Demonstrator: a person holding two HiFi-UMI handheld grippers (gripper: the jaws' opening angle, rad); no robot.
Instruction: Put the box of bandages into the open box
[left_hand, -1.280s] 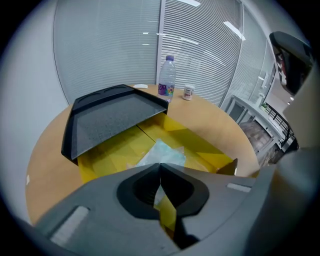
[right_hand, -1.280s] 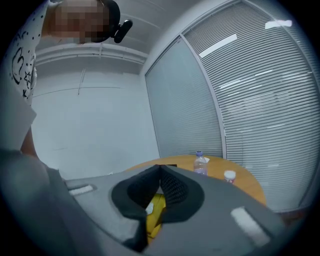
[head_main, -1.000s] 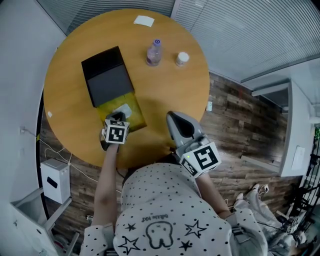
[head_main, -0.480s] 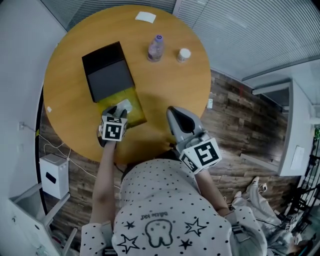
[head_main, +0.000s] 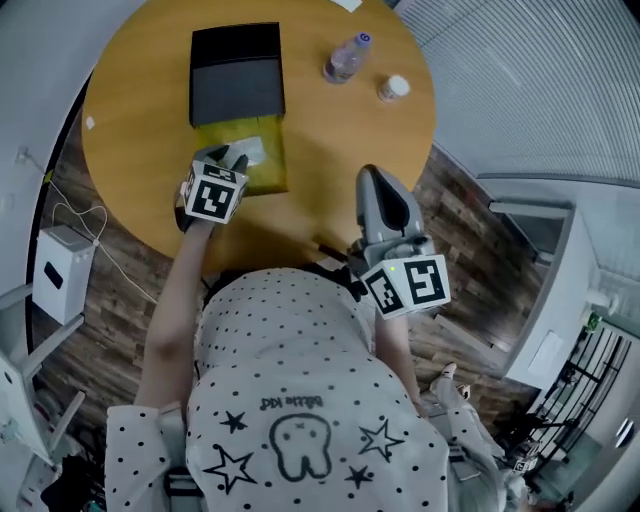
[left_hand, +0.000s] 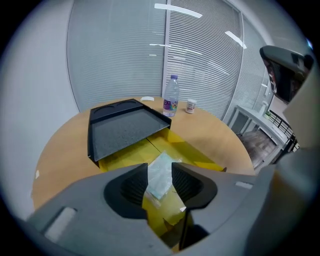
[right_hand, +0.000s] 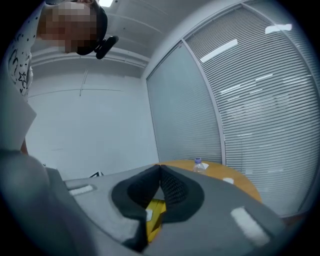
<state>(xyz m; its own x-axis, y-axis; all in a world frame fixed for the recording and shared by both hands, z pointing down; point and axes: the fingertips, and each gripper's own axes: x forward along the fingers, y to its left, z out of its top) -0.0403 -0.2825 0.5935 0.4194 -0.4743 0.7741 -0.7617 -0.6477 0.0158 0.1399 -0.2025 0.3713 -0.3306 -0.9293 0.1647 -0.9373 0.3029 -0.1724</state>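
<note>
The open box is yellow inside and sits on the round wooden table, with its black lid laid back beyond it. The pale box of bandages lies flat inside it. My left gripper hovers over the box's near-left part. In the left gripper view the bandage box shows through the gap of the left gripper; the jaws are closing but the pads do not touch it. My right gripper hangs shut and empty off the table's near edge, its tips meeting.
A plastic water bottle and a small white jar stand at the table's far right. A white slip lies at the far edge. A white unit sits on the wooden floor at the left.
The head camera has swung, so the table sits higher in view. The left gripper has drawn back a little from the bandage box, which now lies free in the yellow box. The right gripper keeps its place.
</note>
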